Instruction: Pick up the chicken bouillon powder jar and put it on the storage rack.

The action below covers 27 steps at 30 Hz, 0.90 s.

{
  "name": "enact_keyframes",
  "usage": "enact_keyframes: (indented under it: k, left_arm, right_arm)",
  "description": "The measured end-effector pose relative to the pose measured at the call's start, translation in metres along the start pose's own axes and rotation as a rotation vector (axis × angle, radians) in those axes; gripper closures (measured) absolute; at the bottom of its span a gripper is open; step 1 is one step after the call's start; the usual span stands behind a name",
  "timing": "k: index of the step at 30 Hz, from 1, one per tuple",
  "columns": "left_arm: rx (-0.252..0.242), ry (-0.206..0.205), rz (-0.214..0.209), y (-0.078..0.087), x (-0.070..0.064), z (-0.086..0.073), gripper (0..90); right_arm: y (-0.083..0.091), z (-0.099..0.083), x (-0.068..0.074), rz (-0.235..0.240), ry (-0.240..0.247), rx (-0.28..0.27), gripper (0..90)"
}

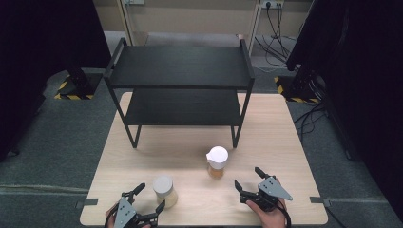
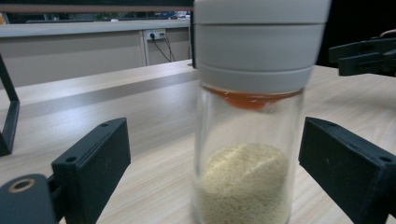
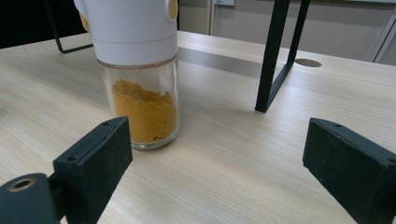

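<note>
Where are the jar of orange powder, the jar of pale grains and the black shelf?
Jar of orange powder [image 3: 144,116]: right gripper view, on the powder behind its glass.
Jar of pale grains [image 2: 245,182]: left gripper view, on the grains inside.
Black shelf [image 1: 178,66]: high view, on its top board.

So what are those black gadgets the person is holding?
Two hand-held grippers, left and right, both black. Each has two blocky jaws with small screw holes and a grey three-cornered plate on top. A black cable trails from the right one by the wrist. No sleeves are visible.
</note>
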<state>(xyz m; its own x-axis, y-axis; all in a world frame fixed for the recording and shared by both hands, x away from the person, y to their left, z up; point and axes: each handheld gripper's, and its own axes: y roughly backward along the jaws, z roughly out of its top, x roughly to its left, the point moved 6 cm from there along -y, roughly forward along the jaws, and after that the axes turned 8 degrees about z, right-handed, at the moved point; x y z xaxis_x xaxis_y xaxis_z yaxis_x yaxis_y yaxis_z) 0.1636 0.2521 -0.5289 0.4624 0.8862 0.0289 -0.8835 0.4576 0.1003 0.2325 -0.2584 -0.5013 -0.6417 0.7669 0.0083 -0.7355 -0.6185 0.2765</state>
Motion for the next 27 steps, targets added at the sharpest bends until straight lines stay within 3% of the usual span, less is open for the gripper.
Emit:
enact_keyframes:
  k: [13, 27]
  left_arm:
    - [-0.037, -0.004, -0.015, 0.002, -0.009, 0.007, 9.3]
    - [-0.075, -0.028, -0.020, -0.014, -0.011, 0.024, 15.3]
  right_arm:
    - [0.000, 0.000, 0.000, -0.004, -0.001, 0.000, 8.4]
    - [0.000, 0.000, 0.000, -0.003, -0.011, 0.001, 8.4]
